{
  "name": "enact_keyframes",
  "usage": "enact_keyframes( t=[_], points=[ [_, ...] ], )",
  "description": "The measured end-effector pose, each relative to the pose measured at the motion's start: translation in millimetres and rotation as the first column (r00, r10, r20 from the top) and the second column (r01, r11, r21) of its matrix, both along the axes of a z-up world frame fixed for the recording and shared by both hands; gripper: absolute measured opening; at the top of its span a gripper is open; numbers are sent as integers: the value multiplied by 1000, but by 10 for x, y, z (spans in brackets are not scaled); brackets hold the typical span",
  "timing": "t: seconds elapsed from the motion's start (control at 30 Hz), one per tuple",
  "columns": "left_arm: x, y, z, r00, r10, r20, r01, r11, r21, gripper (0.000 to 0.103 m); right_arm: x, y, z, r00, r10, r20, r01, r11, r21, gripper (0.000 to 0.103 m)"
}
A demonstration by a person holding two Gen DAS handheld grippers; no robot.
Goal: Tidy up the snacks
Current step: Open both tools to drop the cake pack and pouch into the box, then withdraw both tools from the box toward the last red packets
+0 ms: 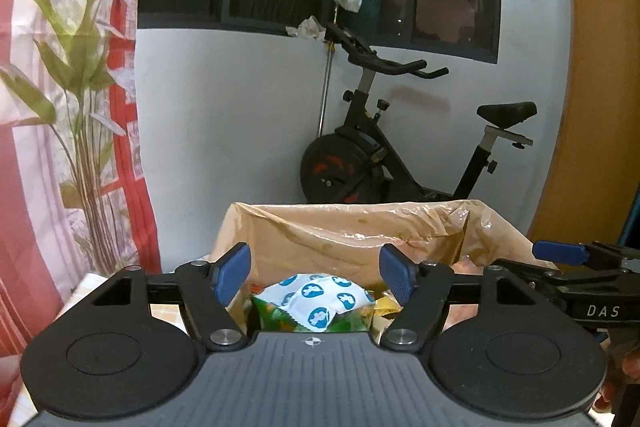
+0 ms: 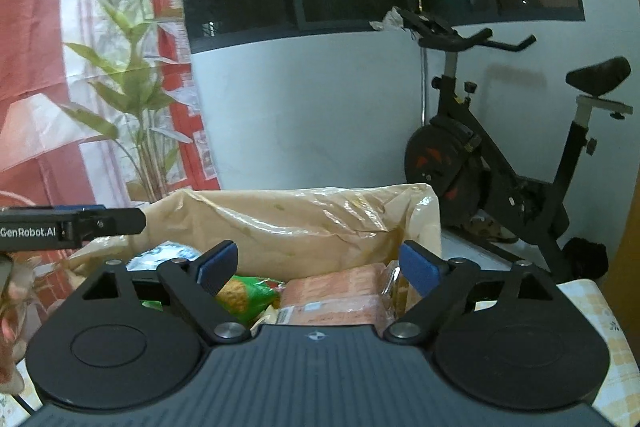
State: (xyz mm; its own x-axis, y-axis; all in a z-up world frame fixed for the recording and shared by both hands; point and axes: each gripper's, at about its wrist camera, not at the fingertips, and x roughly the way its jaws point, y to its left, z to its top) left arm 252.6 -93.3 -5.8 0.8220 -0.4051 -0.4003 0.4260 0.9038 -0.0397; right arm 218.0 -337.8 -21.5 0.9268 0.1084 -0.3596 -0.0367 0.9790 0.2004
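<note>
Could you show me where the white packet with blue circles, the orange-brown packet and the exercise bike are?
white packet with blue circles [image 1: 316, 301]: left wrist view, its top face.
orange-brown packet [image 2: 336, 293]: right wrist view, its upper face.
exercise bike [image 2: 452, 163]: right wrist view, its flywheel.

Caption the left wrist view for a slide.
Open left gripper poised over a lined box holding a white packet with blue dots and other snacks.

"DAS" on right tool [image 1: 560, 254]; "GenRobot.AI" on left tool [image 2: 100, 223].
</note>
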Motion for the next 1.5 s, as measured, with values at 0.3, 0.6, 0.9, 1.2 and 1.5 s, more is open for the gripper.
enact_keyframes(
  t=[0.3,0.6,0.9,1.2,1.5],
  points=[
    [-369,292,34,1000,4,12,-4,1000,-11,74,-371,203,22,998,50,44,-49,998,-30,90],
    [-763,611,-175,999,46,20,-46,999,-11,78,-748,447,-145,989,106,99,-95,989,-110,90],
    [-867,755,-613,994,79,-73,-78,997,12,78,-947,595,-429,989,119,93,-110,989,-97,90],
    [-832,924,-1025,980,118,-162,-110,992,54,78,-987,607,-817,995,101,-3,-101,993,-55,90],
    [-859,976,-1311,963,152,-224,-138,988,76,78,-981,582,-1187,991,81,-106,-87,995,-56,90]
  ],
)
